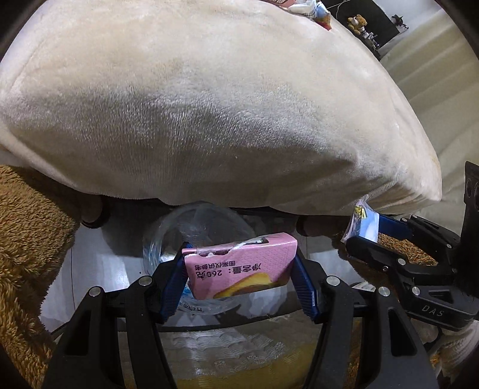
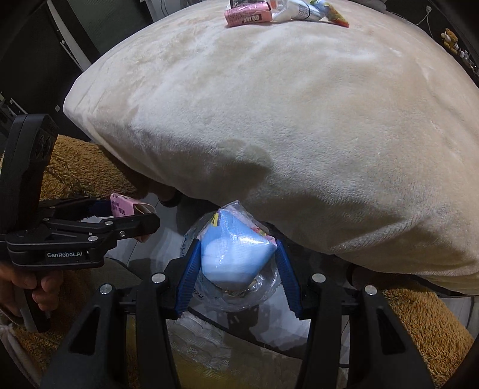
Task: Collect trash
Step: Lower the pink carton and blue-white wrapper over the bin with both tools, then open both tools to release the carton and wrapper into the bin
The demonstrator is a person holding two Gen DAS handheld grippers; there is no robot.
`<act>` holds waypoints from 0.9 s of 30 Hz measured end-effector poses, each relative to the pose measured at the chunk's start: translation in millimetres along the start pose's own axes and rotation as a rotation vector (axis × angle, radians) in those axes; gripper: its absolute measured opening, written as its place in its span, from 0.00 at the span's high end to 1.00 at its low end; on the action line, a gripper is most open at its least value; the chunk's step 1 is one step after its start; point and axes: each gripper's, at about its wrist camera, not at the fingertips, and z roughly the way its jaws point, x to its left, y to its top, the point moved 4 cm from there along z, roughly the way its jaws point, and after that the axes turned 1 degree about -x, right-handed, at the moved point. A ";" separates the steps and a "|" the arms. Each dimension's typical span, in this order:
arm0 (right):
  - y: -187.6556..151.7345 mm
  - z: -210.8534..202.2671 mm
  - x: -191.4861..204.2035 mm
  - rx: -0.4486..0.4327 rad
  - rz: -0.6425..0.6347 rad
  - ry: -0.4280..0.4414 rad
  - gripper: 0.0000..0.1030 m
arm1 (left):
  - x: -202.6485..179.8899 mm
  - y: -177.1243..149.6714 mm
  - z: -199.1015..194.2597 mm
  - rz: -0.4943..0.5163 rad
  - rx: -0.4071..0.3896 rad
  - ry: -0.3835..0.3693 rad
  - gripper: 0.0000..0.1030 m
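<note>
My left gripper (image 1: pixel 239 269) is shut on a pink snack box (image 1: pixel 239 264) with a cake picture and printed text, its blue pads pressing both ends. My right gripper (image 2: pixel 236 257) is shut on a light blue plastic packet (image 2: pixel 235 254). Both hang over a bin lined with clear plastic (image 1: pixel 167 239), which sits below the edge of a cream plush cushion (image 1: pixel 209 104). The right gripper (image 1: pixel 366 232) also shows at the right of the left wrist view, the left gripper (image 2: pixel 143 217) at the left of the right wrist view.
More trash lies on the far top of the cushion (image 2: pixel 269 119): another pink box (image 2: pixel 247 13) and several wrappers (image 2: pixel 311 12). A brown shaggy rug (image 2: pixel 80 167) lies under and around the cushion. A person's hand (image 2: pixel 18 284) holds the left gripper's handle. A teddy bear (image 1: pixel 357 24) sits far back.
</note>
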 end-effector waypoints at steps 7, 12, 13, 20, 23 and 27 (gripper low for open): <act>-3.6 21.2 1.8 0.079 0.003 0.021 0.51 | 10.0 -4.8 14.4 -0.031 0.058 -0.006 0.40; -5.9 33.3 2.4 0.121 0.010 0.037 0.51 | 16.0 -6.7 24.2 -0.050 0.091 -0.015 0.40; -5.0 34.8 3.8 0.128 0.011 0.040 0.51 | 15.2 -6.0 24.8 -0.053 0.097 -0.016 0.40; -3.6 43.1 10.3 0.150 0.008 0.051 0.51 | 21.7 -9.8 25.4 -0.069 0.114 -0.019 0.40; -1.4 45.4 11.9 0.150 0.005 0.055 0.51 | 25.1 -12.1 29.3 -0.078 0.129 -0.034 0.39; -0.4 49.3 9.5 0.157 0.026 0.062 0.48 | 27.4 -11.5 28.2 -0.090 0.130 -0.044 0.31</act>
